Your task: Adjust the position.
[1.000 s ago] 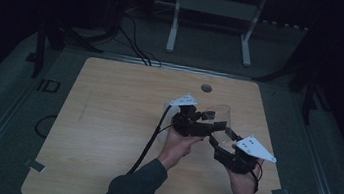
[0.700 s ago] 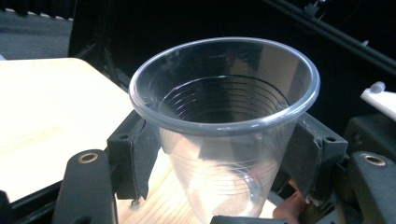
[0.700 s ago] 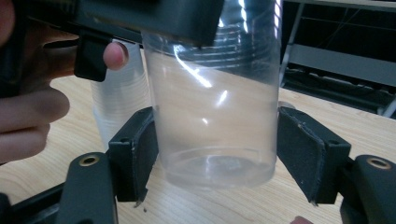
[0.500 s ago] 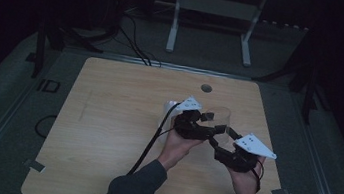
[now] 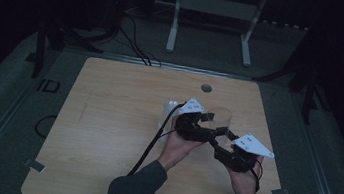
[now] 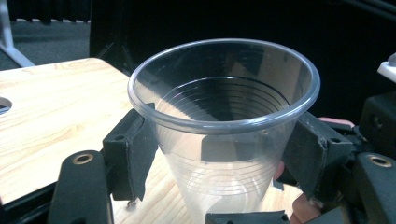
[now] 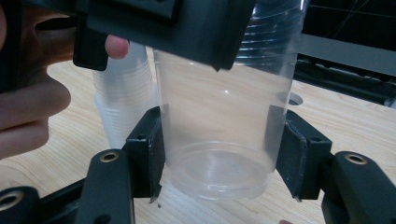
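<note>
A clear plastic cup [image 5: 221, 116] is held upright just above the table between both grippers. My left gripper [image 6: 217, 156] has its pads against the cup [image 6: 224, 116] just under the rim, and its jaws have just been opening. My right gripper [image 7: 219, 161] has its pads on the sides of the cup's base [image 7: 219, 130], and its jaws have just been closing on it. In the high view the left gripper [image 5: 211, 123] reaches in from the left and the right gripper [image 5: 221, 138] from below right.
A stack of clear cups [image 7: 123, 107] stands on the wooden table [image 5: 104, 133] just left of the hands [image 5: 168, 112]. A round hole [image 5: 206, 88] sits near the table's far edge. A white stand [image 5: 217, 7] is beyond it. A black cable [image 5: 151, 142] trails from the left gripper.
</note>
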Tool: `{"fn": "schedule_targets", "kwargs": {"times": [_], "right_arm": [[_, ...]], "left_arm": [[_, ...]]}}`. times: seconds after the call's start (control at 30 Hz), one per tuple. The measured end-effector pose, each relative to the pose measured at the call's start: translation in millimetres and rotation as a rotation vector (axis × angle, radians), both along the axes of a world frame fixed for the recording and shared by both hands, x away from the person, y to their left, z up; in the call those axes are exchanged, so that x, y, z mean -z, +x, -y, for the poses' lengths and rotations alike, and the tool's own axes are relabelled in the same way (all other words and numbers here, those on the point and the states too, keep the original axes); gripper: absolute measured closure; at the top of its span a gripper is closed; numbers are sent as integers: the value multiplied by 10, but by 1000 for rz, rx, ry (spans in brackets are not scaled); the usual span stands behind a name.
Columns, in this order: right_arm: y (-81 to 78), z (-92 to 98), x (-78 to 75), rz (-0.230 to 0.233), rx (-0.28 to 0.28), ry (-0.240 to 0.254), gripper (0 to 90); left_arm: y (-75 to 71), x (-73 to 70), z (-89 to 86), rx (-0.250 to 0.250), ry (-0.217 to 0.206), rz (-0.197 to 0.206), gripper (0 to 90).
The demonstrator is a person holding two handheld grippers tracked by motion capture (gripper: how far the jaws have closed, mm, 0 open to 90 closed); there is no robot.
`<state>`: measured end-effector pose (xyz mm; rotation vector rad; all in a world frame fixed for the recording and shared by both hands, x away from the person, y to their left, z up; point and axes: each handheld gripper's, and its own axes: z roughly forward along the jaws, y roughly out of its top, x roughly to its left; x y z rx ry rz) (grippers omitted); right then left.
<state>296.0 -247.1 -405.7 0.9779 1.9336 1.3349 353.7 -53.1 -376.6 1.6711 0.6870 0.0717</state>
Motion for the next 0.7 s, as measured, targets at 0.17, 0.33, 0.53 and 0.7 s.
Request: {"fn": "schedule_targets", "kwargs": {"times": [0.17,0.33,0.53,0.7], "right_arm": [[-14,3,4,9,4,9,412],[-22,2,8,14,4,20,413],[-26,-1,10,14,-1,25,413],[-28,-4,12,13,-5,23,413]], "left_arm": [[-2,1,11,-2,-36,-13,279],[-20,0,16,-16,-60,-2,273],[-32,3,21,-26,-77,6,269],[-40,0,19,-27,-81,14,266]]}}
